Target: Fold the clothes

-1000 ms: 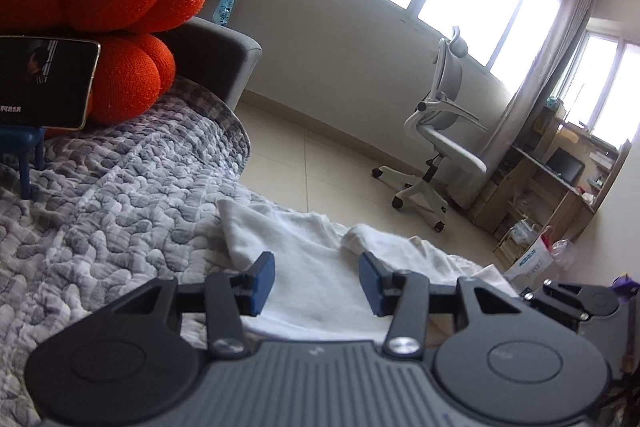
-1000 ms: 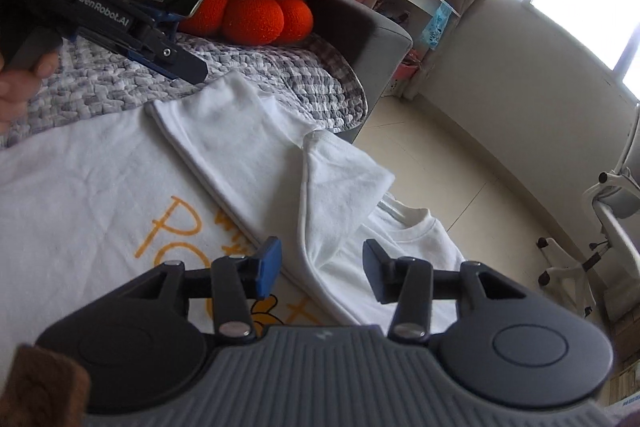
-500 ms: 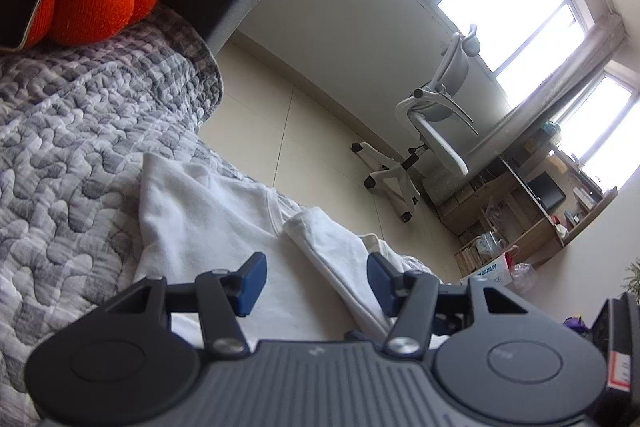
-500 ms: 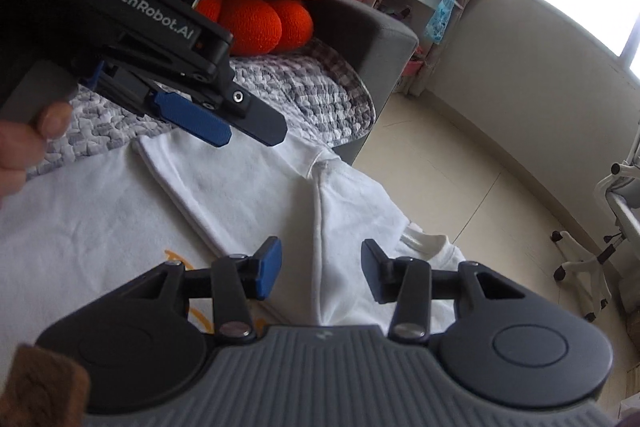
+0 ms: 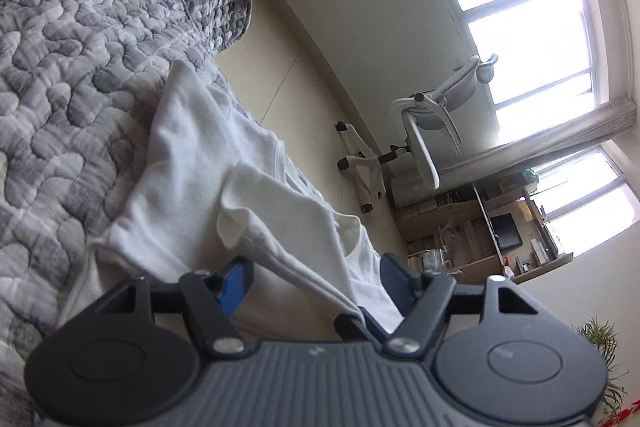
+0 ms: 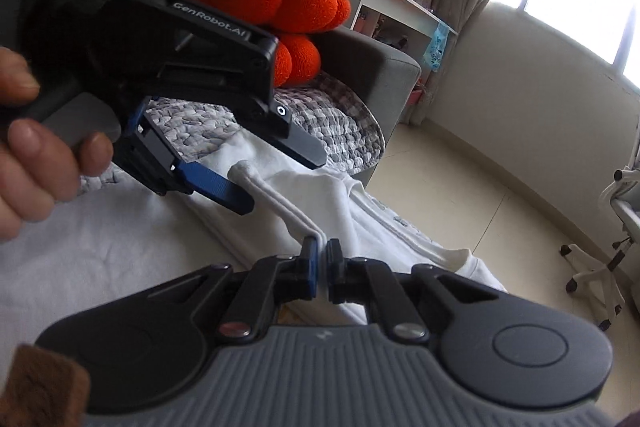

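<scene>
Grey quilt (image 5: 80,39) fills the left of the left wrist view, and across it, from centre down to the lower middle, lies the white shirt (image 5: 192,147), one sleeve (image 6: 280,203) folded over its body. The left gripper (image 5: 316,279) has its jaws well apart, having just been opening, over the raised sleeve fold without pressing it. In the right wrist view the right gripper (image 6: 320,259), low centre, has just snapped together, clamped on the sleeve edge.
</scene>
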### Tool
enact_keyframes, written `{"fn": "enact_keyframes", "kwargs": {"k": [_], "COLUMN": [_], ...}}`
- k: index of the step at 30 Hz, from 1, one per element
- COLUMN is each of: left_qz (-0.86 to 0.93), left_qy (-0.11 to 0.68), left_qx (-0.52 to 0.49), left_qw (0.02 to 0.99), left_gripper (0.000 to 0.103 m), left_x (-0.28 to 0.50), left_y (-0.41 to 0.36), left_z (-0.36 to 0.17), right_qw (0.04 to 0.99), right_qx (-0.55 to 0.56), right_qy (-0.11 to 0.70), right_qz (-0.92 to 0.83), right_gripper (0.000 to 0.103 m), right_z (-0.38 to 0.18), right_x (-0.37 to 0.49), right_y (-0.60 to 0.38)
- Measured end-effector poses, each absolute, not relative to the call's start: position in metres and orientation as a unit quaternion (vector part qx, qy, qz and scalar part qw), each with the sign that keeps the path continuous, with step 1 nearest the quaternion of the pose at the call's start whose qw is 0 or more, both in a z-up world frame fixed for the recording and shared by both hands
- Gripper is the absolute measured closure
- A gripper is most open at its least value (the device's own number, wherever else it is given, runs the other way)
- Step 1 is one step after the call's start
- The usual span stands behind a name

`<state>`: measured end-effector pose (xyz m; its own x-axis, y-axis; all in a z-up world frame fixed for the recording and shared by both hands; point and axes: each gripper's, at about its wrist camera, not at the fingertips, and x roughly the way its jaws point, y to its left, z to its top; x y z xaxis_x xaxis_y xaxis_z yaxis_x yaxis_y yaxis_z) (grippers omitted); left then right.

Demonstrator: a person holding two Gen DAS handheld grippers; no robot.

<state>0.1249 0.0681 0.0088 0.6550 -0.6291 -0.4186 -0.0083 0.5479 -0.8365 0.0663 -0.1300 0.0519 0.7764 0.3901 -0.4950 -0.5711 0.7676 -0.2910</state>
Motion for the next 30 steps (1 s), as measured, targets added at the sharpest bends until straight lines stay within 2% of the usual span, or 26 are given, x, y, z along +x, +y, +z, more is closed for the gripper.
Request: {"fn": "enact_keyframes", "kwargs": {"k": [3,5,7,8,11,13,20,22,27,30], "left_qz": [-0.191,-0.185,-0.177,-0.172,-0.163,-0.166,-0.175,-0.172,-0.157,-0.146], "left_qy": [0.357,0.349,0.34,0.335,0.311,0.284,0.245,0.235,0.207,0.188], "left_qx": [-0.436,-0.428,-0.409,-0.398,-0.362,-0.341,-0.31,-0.305,-0.29,-0.24], "left_qw": [0.804,0.813,0.828,0.837,0.864,0.881,0.902,0.907,0.921,0.941], "left_gripper": [0.033,0.04,0.093,0.099,0.099,0.099,0.099,0.099,0.099,0.099], "left_x": [0.127,0.128,0.128,0.127,0.121,0.114,0.116,0.114,0.107,0.103], "left_y": [0.066,0.065,0.064,0.064,0.063,0.065,0.063,0.063,0.061,0.056], "left_z": [0.011,0.014,0.019,0.021,0.032,0.044,0.068,0.07,0.075,0.075], "right_qw": [0.917,0.916,0.914,0.911,0.903,0.915,0.944,0.949,0.946,0.943], "right_qx": [-0.214,-0.213,-0.218,-0.223,-0.251,-0.252,-0.202,-0.16,-0.042,-0.004], "right_qy": [0.205,0.202,0.202,0.206,0.214,0.208,0.246,0.264,0.32,0.332], "right_qz": [0.268,0.272,0.277,0.28,0.277,0.237,0.089,0.059,0.009,0.008], "right_gripper": [0.098,0.098,0.098,0.098,0.09,0.061,0.059,0.051,0.05,0.05], "right_z": [0.056,0.058,0.056,0.054,0.054,0.058,0.058,0.056,0.041,0.034], "right_x": [0.067,0.066,0.063,0.062,0.06,0.062,0.084,0.09,0.106,0.108], "right_y": [-0.131,-0.13,-0.129,-0.128,-0.132,-0.146,-0.226,-0.249,-0.286,-0.287]}}
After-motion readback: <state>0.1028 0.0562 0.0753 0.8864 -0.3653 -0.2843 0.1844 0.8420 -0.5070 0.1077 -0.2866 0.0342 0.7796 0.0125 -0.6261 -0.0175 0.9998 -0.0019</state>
